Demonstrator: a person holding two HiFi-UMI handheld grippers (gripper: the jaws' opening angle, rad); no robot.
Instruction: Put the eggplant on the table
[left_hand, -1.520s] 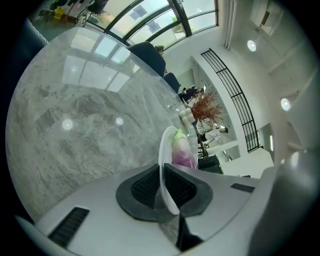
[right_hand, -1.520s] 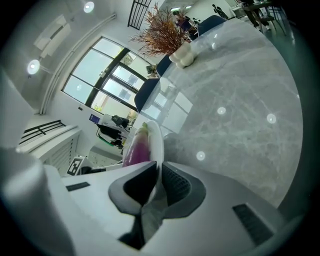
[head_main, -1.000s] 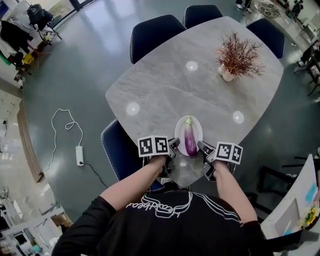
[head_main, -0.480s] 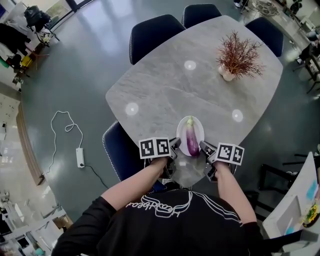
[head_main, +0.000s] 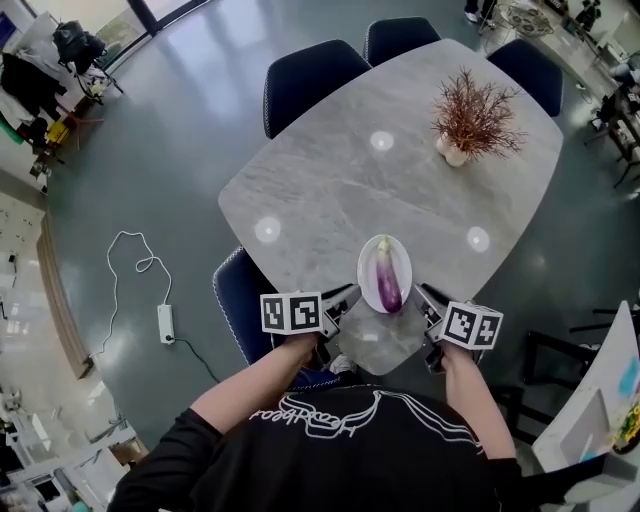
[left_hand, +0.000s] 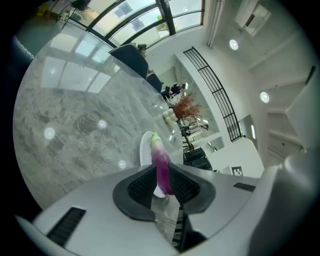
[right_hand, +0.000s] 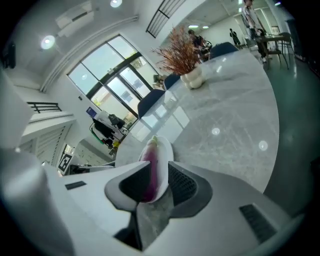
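Note:
A purple eggplant (head_main: 388, 281) with a green stem lies on a white oval plate (head_main: 372, 266) near the grey marble table's (head_main: 330, 190) front edge. My left gripper (head_main: 338, 304) sits just left of the plate and my right gripper (head_main: 428, 301) just right of it, both short of the plate and touching nothing. In the left gripper view the eggplant (left_hand: 161, 162) shows beyond the left gripper (left_hand: 160, 176), whose jaws stand close with a narrow slit. The right gripper view gives the same: the eggplant (right_hand: 150, 170) on its plate (right_hand: 168, 152) past the nearly closed right gripper (right_hand: 159, 181).
A dried reddish plant in a small vase (head_main: 470, 118) stands at the table's far right. Dark blue chairs (head_main: 315, 75) (head_main: 402, 33) line the far side, and another chair (head_main: 240, 295) sits at my left. A power strip with its cord (head_main: 165, 322) lies on the floor.
Both grippers have drawn back a little toward me and spread slightly apart, away from the plate. The eggplant and plate have not moved.

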